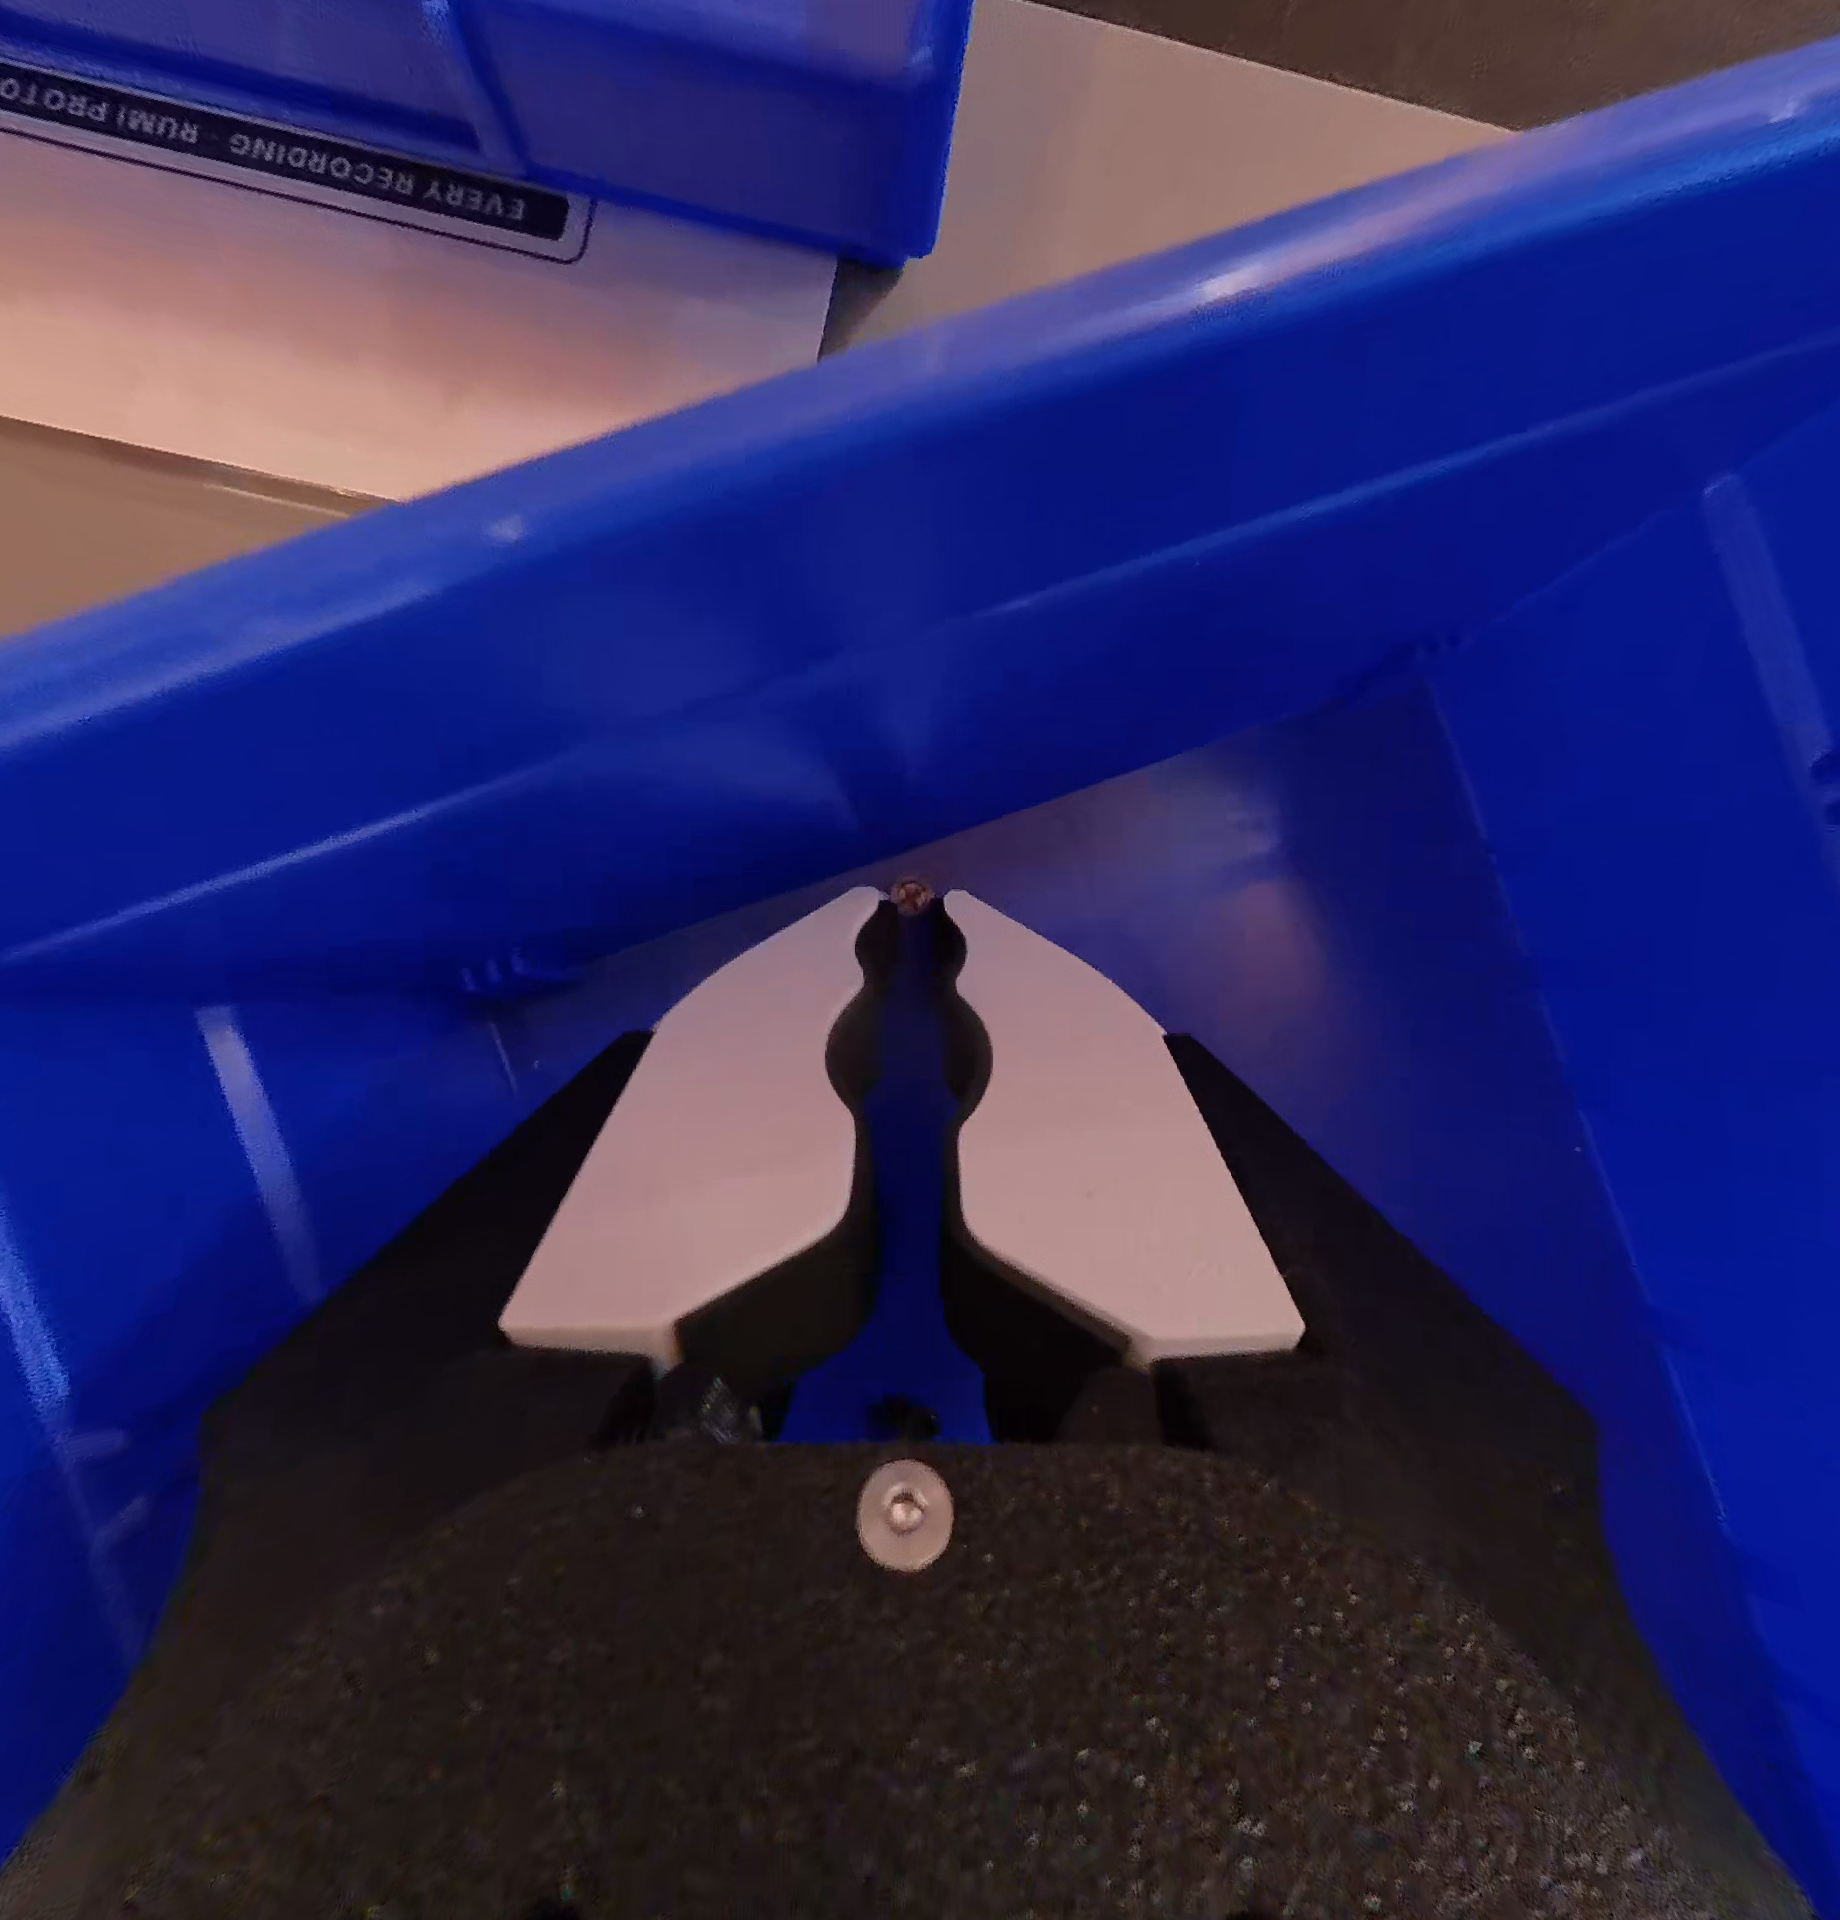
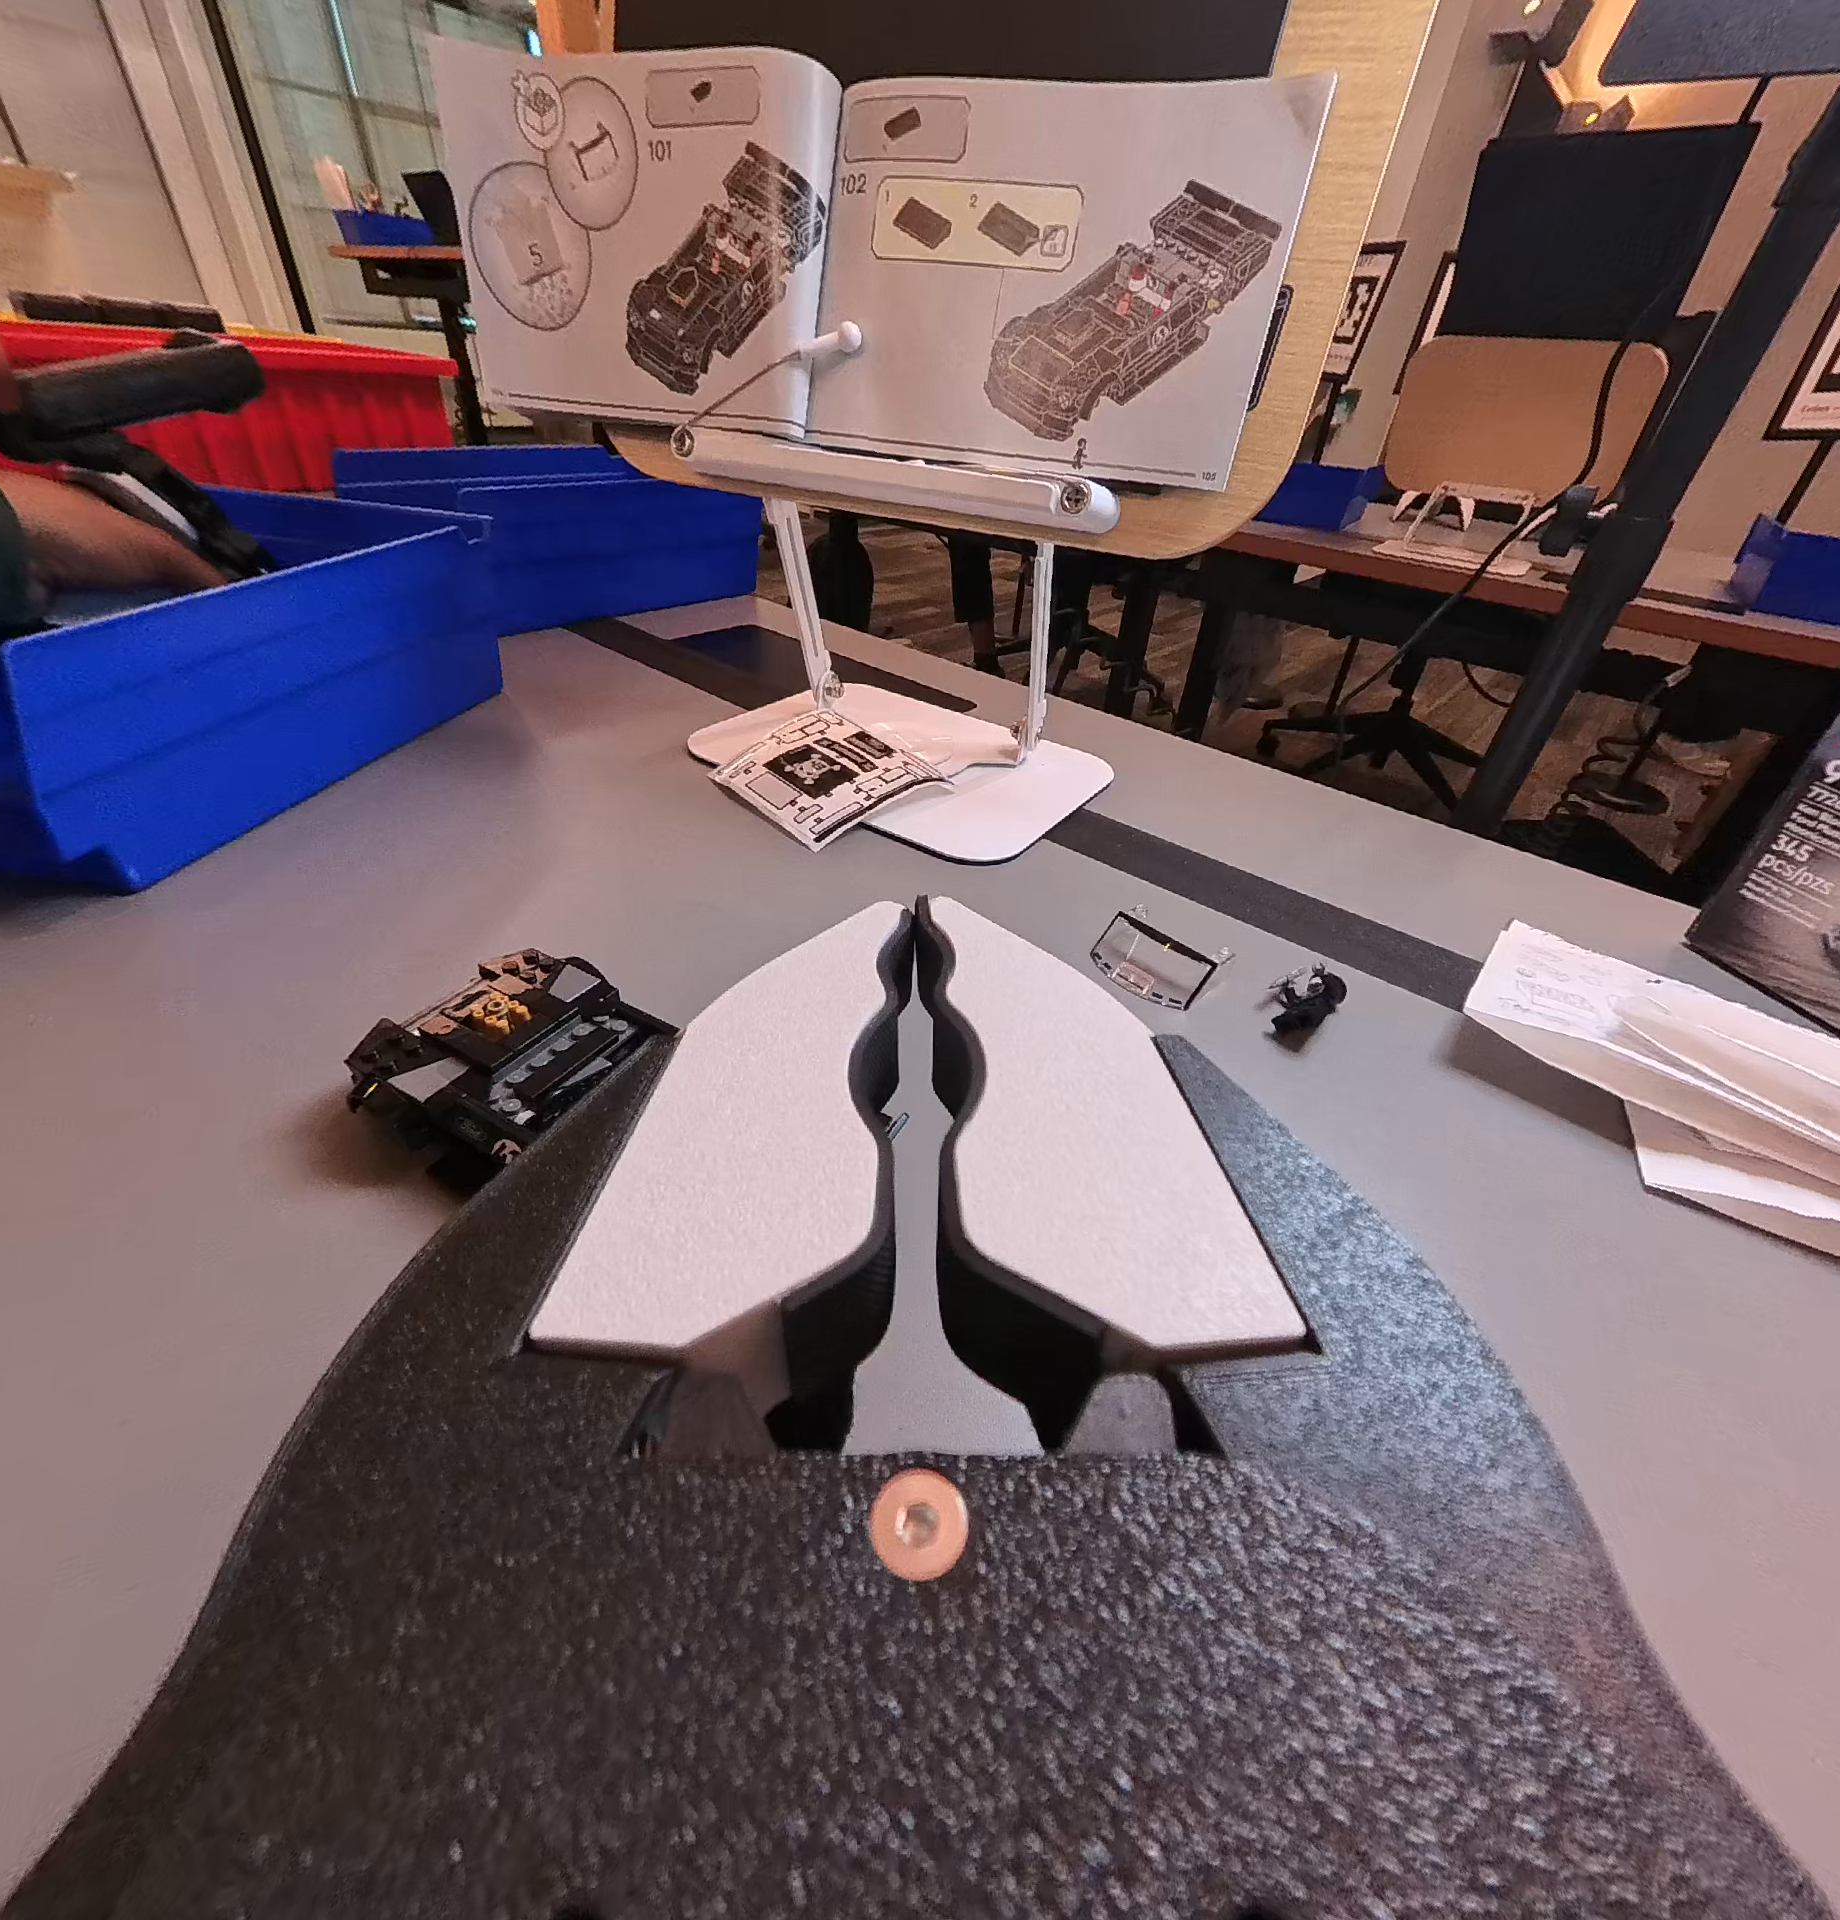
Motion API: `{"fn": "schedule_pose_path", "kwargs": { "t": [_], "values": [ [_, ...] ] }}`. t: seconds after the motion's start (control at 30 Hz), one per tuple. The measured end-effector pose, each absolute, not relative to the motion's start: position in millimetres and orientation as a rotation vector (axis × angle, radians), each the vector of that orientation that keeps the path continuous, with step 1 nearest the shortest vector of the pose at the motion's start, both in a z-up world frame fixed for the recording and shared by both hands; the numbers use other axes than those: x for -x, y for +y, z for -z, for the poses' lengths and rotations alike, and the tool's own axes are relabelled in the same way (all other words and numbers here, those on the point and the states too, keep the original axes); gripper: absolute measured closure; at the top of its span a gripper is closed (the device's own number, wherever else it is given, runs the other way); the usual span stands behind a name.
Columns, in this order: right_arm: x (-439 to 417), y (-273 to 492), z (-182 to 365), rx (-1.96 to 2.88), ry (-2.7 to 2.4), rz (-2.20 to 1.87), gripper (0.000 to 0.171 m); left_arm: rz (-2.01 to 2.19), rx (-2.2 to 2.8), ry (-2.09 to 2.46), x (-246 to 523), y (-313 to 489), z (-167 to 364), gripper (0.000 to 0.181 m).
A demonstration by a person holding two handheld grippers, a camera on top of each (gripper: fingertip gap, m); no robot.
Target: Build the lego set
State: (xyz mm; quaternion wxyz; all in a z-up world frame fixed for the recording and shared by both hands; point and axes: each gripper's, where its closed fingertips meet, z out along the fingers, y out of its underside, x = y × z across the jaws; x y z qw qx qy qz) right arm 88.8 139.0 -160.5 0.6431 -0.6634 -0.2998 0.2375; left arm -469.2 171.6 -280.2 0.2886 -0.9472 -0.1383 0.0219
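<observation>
Both tongs (image 1: 911, 904) (image 2: 914, 914) wear pale grey fingers on pebbled black bodies (one silver screw each).

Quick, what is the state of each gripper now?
Left gripper: shut on a tiny piece, inside the blue bin.
Right gripper: shut, empty, above the table.
</observation>
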Motion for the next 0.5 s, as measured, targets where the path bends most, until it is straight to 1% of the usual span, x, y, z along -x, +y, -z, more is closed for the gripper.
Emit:
{"fn": "schedule_pose_path", "kwargs": {
  "t": [0.1, 0.2, 0.33, 0.43, 0.5],
  "values": [
    [-90, 139, 160, 1.51, -0.68, -0.537, 0.171, 0.04, 2.471, -0.358, 458, 175, 268, 0.181],
    [-90, 140, 161, 1.514, -0.676, -0.541, 0.171, 0.143, 2.346, -0.259, 432, 183, 227, 0.181],
    [-88, 139, 162, 1.517, -0.686, -0.543, 0.171, 0.097, 2.299, -0.12, 413, 179, 188, 0.181],
    [-87, 138, 161, 1.51, -0.692, -0.539, 0.171, -0.018, 2.37, -0.103, 424, 172, 193, 0.181],
    [-85, 136, 161, 1.507, -0.699, -0.538, 0.171, -0.03, 2.452, -0.156, 433, 169, 214, 0.167]
  ]
}}
